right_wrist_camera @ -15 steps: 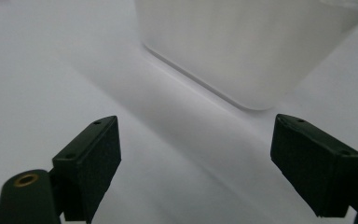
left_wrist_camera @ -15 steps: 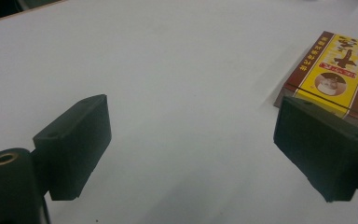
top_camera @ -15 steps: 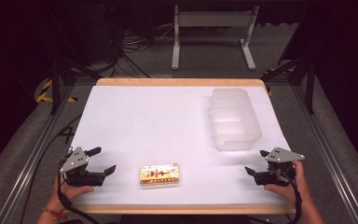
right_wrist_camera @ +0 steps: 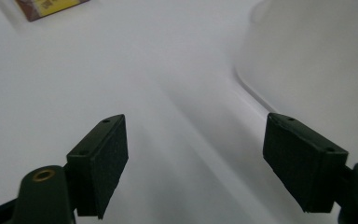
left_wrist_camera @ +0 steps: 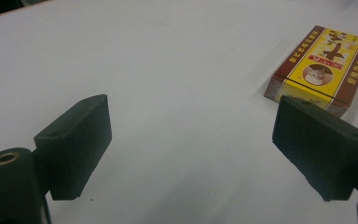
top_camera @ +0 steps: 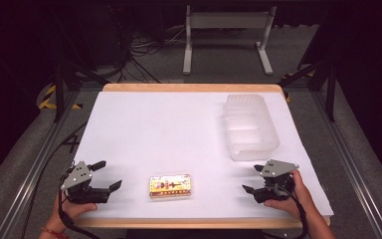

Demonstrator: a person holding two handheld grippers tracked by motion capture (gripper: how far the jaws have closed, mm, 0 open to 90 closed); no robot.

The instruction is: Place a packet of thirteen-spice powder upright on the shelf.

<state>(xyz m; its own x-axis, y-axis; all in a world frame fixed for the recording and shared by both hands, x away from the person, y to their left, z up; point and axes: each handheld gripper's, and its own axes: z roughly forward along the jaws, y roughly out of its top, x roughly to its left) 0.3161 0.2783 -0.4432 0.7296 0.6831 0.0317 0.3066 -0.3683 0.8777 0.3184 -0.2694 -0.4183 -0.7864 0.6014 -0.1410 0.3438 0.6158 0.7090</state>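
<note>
A yellow and brown box [top_camera: 170,185] lies flat near the table's front edge, between the two grippers. My left gripper [top_camera: 110,174] rests low at the front left, open, its jaws pointing right toward the box. In the left gripper view the box [left_wrist_camera: 324,65] lies just beyond the right-hand jaw, and nothing is between the jaws of the left gripper [left_wrist_camera: 191,130]. My right gripper [top_camera: 251,179] sits at the front right, open and empty, pointing left. In the right gripper view the box [right_wrist_camera: 51,7] is far off at the top left, beyond the right gripper [right_wrist_camera: 196,140].
A clear plastic container [top_camera: 251,127] stands at the right, behind the right gripper, and its wall [right_wrist_camera: 317,60] is near the right-hand jaw in the right gripper view. White sheet [top_camera: 169,129] covers the wooden table. Metal rails run along both sides.
My right gripper has slid a little to the left, toward the box. The left gripper and the box have stayed put.
</note>
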